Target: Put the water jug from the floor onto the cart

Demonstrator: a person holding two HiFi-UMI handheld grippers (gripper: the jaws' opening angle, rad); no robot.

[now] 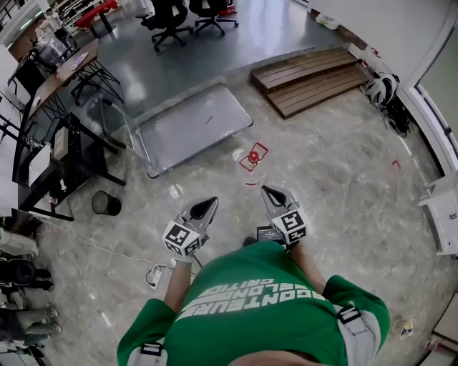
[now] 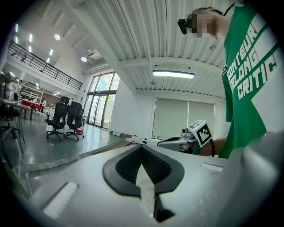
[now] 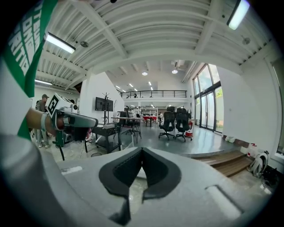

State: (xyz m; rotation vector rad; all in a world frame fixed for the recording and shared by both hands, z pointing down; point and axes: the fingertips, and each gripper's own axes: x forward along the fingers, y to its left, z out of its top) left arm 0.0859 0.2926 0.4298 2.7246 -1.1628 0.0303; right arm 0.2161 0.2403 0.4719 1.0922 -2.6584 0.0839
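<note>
In the head view the water jug (image 1: 252,159), clear with a red cap, stands on the marble floor in front of me. Just beyond it to the left lies the cart (image 1: 193,125), a flat grey platform with a handle at its left end. My left gripper (image 1: 208,205) and right gripper (image 1: 268,191) are held side by side short of the jug, apart from it. Each has its jaws shut with nothing in them. The left gripper view shows its own jaws (image 2: 142,149) closed and the right gripper (image 2: 188,138) beside it. The right gripper view shows its closed jaws (image 3: 142,151).
A black bin (image 1: 106,203) and a dark desk (image 1: 54,154) stand at the left. Wooden steps (image 1: 315,77) lie at the back right, with a backpack (image 1: 379,90) by the wall. Office chairs (image 1: 172,21) stand far back. A cable and plug block (image 1: 153,276) lie near my left side.
</note>
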